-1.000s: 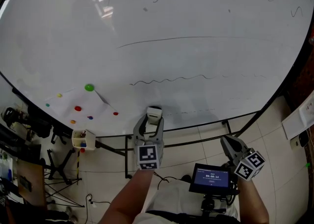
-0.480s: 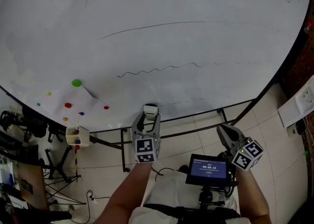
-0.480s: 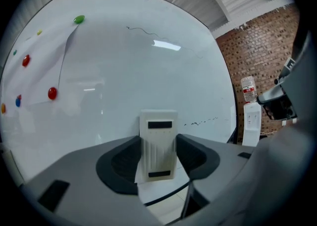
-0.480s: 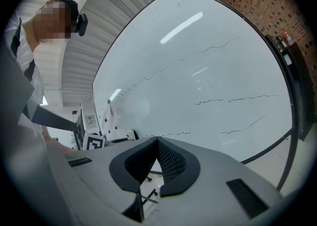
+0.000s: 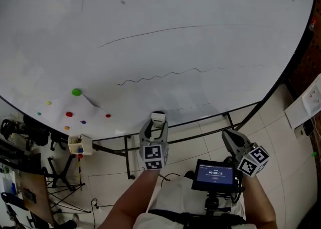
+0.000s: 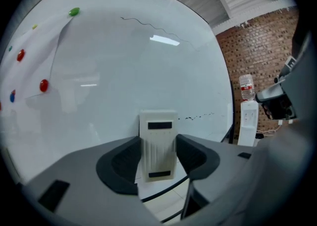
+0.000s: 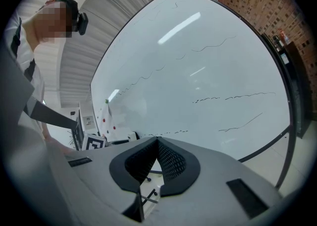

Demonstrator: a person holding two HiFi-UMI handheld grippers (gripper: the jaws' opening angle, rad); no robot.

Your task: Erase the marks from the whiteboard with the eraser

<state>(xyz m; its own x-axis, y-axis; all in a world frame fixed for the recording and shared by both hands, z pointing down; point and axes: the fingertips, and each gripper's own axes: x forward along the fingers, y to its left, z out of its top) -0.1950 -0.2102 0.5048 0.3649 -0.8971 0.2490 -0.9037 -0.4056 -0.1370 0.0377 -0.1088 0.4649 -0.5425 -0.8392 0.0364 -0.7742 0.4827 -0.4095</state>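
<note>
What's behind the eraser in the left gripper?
Behind the eraser, clamped in the left gripper, stands the whiteboard, bare near its lower edge; a dashed mark runs off to the right. Whatever lies on the board directly behind the eraser is covered.

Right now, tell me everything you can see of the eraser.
The eraser is an off-white, plastic-looking block with a ribbed face and a dark slot at each end. It stands upright, clamped by its sides in the left gripper, near the lower edge of the whiteboard; whether it touches the board I cannot tell.
</note>
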